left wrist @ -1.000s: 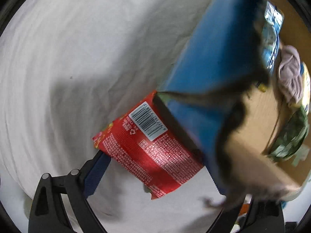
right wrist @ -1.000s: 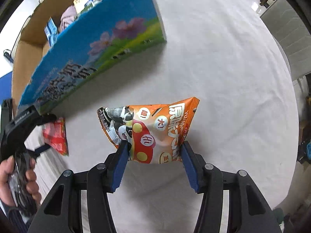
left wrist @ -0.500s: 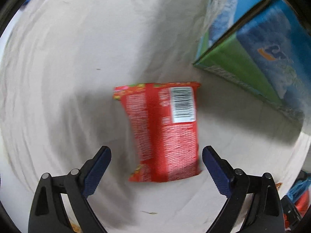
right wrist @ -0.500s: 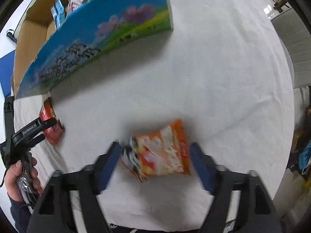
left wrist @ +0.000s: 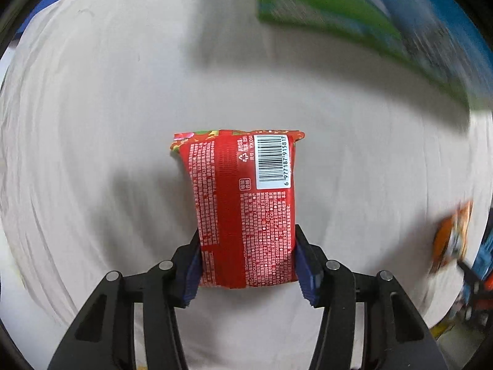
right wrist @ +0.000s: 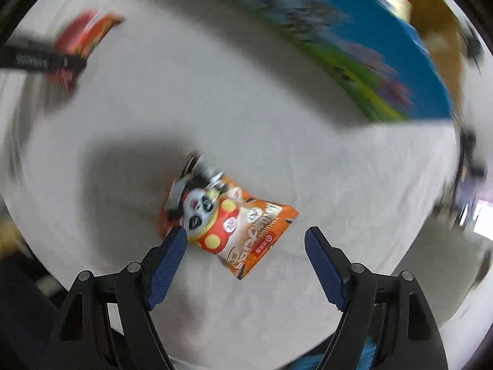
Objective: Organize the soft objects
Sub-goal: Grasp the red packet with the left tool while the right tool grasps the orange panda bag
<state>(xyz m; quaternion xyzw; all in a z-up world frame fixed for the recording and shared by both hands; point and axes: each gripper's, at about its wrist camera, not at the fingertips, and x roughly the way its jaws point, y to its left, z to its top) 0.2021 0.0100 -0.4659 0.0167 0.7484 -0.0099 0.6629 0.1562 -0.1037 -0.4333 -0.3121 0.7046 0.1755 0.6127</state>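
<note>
A white cloth (left wrist: pixel 107 98) covers the table, with soft shadows falling across it.

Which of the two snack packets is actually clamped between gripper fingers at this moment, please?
The red packet, barcode side up: the left gripper pinches its near end. The orange panda packet lies on the white cloth between the right gripper's open fingers.

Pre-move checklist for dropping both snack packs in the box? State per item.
1. Left gripper shut on the red pack: ok.
2. Red pack lifted off the white cloth: cannot tell.
3. Right gripper around the orange pack: not ok, jaws open, pack touching only the left finger.
4. Orange pack square to the jaws: not ok, it lies slanted.
5. Box opening in view: cannot tell, blurred.
</note>
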